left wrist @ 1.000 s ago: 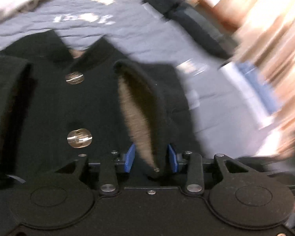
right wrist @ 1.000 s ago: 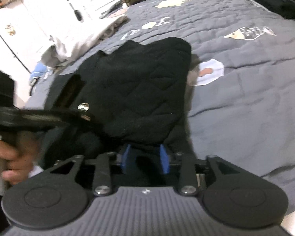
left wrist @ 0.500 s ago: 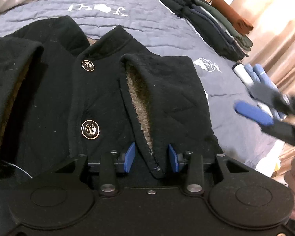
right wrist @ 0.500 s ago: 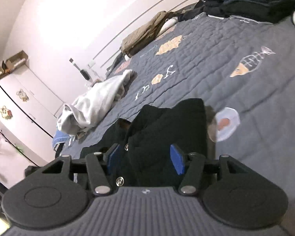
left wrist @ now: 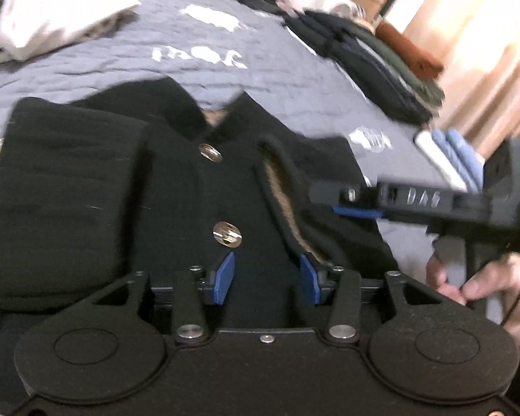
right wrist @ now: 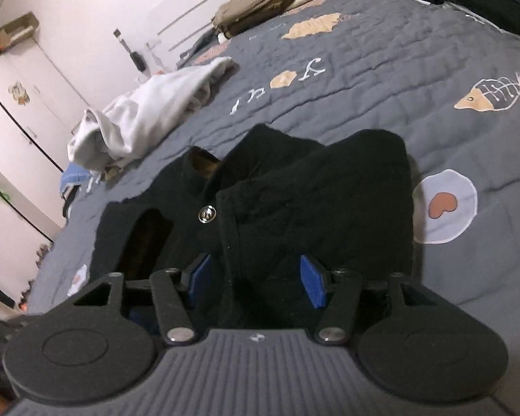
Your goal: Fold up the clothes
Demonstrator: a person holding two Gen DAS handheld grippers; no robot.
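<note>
The black quilted jacket (left wrist: 176,201) is lying on the grey quilt (right wrist: 398,69), both sleeves folded in over its buttoned front. The left gripper (left wrist: 267,277) is hovering released over the hem, its jaws having just been opening with only flat cloth under them. The right gripper (right wrist: 256,277) is standing parted over the right sleeve, gripping nothing. I'd say both should be pinching the hem corners evenly, then carrying them up towards the collar.
</note>
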